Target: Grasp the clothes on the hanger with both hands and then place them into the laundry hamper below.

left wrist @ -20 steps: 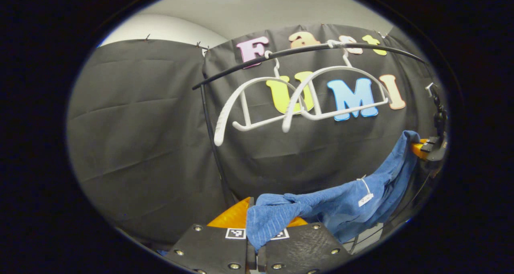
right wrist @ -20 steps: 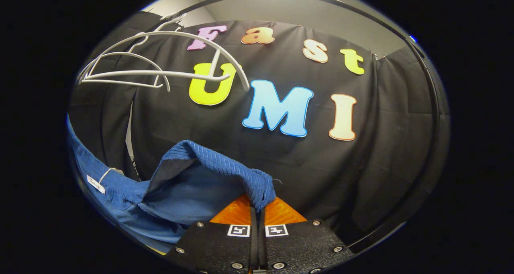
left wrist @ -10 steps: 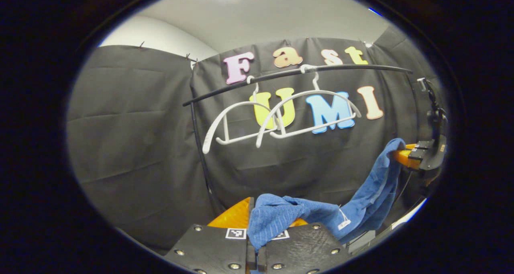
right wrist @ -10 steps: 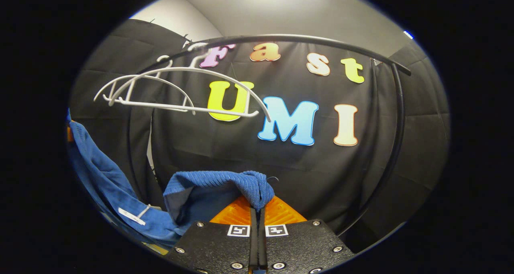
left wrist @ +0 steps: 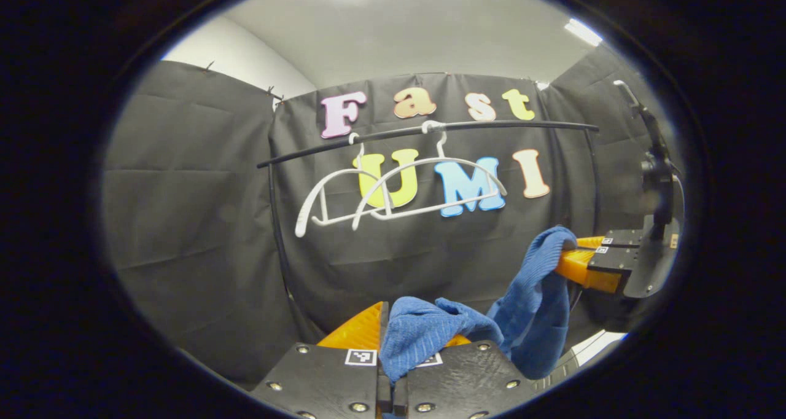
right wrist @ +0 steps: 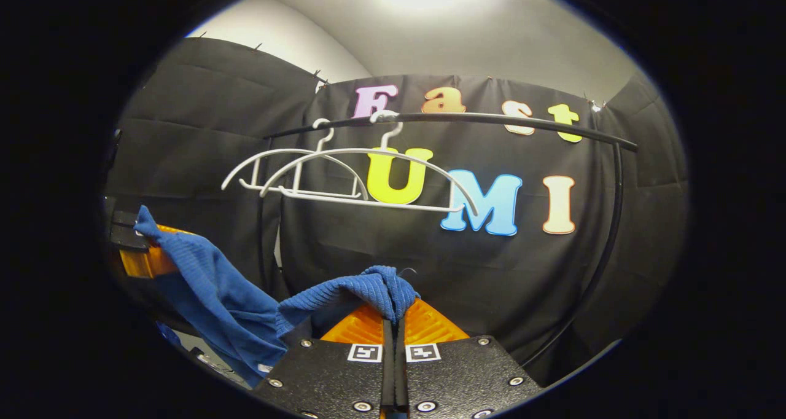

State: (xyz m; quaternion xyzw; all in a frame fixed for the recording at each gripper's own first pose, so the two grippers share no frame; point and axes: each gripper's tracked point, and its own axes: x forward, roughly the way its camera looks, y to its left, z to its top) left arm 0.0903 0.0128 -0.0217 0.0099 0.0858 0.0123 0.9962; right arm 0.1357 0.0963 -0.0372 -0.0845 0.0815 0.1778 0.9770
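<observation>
1. Blue garment (left wrist: pixel 528 296) is off the hangers and slung in the air between the two tools, below the rail and in front of the black cloth wall

2. Left gripper (left wrist: pixel 393 345) has its jaws pressed together on a bunched corner of that garment, fabric spilling up over the fingers in the left gripper view

3. Right gripper (right wrist: pixel 393 321) is doing the same, jaws closed tight on a ribbed fold of the garment (right wrist: pixel 362 290) in the right gripper view; from the left gripper view it sits out to the right of the garment, with cloth draped over its fingers

4. Two white hangers (left wrist: pixel 393 191) hang bare on the black rail (left wrist: pixel 430 130), above and behind the garment; the same pair (right wrist: pixel 344 179) shows above the garment in the right gripper view

5. The laundry hamper is somewhere below the garment by the task, and I can't place it from here, so the lowering has to be judged blind

6. Risks, as I read it: the middle of the garment sags low between the two grips, so it could catch on the hamper's rim if the tools come down unevenly

7. Each grip is on a small bunch of cloth near an edge; a sharp tug apart could pull a corner free and leave the garment dangling from one tool

8. Writing: the small square coded markers on each tool carry no readable text, and I can make out no brand or tag on the garment
</observation>
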